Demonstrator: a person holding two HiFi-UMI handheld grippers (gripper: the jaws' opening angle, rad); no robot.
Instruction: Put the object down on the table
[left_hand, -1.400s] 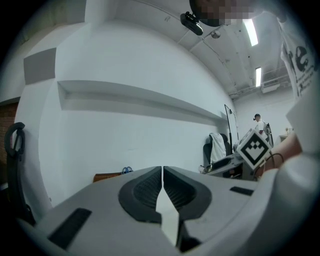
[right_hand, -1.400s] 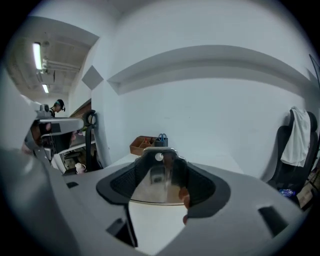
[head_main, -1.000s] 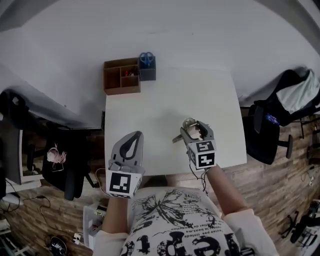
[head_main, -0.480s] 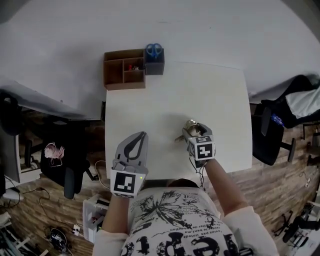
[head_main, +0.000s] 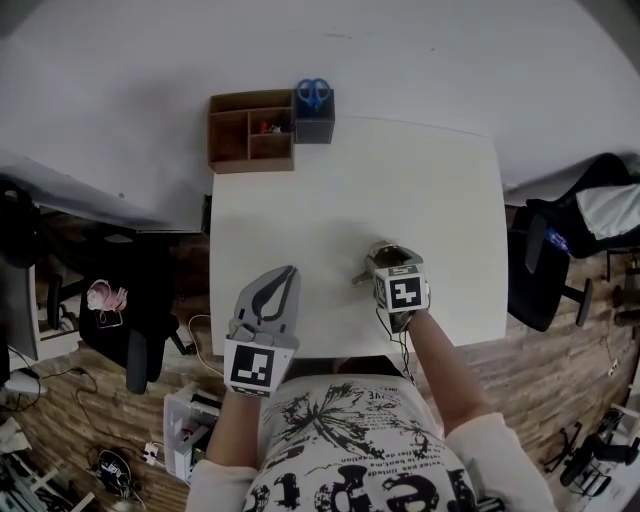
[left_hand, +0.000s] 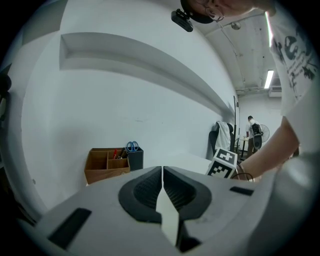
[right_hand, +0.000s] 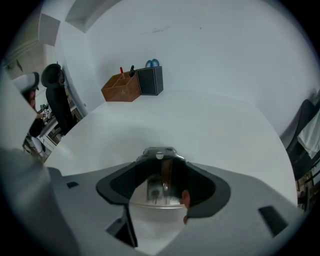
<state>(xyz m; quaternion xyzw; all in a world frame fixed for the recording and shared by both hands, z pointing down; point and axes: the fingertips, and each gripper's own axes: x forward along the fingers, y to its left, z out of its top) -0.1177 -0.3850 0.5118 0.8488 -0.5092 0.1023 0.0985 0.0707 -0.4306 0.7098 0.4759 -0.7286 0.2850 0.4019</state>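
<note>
Head view: a white worktop (head_main: 420, 180) seen from steeply above, with the person's 2 grippers over its near edge. The left gripper (head_main: 287, 273) sits over the near left part of the worktop; in the left gripper view its jaws are pressed together along 1 seam, with nothing between them. The right gripper (head_main: 391, 258) sits over the near right part, well apart from the left one, its marker cube (head_main: 402, 291) facing up. The jaws of the right gripper are clamped on the object (right_hand: 159, 154), a small shiny metal piece with a clear rounded part below it; a thin part of it juts out to the left of the jaws in the head view. The object is low over the worktop, near the front edge; whether it touches the surface cannot be told. At the far left corner stands a brown wooden organiser (head_main: 250, 142) with several compartments, and touching its right side a dark pen holder (head_main: 315, 105) holding blue-handled scissors (head_main: 313, 89). Black office chairs stand beside the worktop, 1 at the left (head_main: 135, 300) and 1 at the right (head_main: 545, 262)
</note>
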